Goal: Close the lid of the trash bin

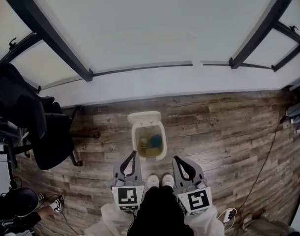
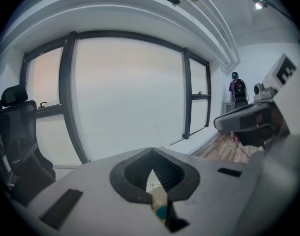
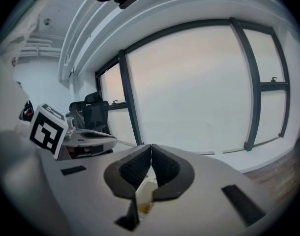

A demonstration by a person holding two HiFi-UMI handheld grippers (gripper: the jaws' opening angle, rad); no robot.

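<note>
Right gripper point(image 3: 151, 146): jaws together, tips touching, nothing between them.
Trash bin point(image 3: 146, 198): cream, partly visible through the gap below the jaw tips, 6 o'clock.
Left gripper point(image 3: 88, 137): 9 o'clock, marker cube alongside.
Office chair point(image 3: 97, 113): 10 o'clock, beside the window point(image 3: 189, 92).

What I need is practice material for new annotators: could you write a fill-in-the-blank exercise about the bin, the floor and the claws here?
1. The lid of the white plastic trash bin stands ____.
2. The bin rests on a ____ plank floor.
3. The left claw and the right claw are both ____, with nothing held between them.
4. In the head view, the black office chair is on the bin's ____ side.
Missing words: open; wooden; shut; left.
</note>
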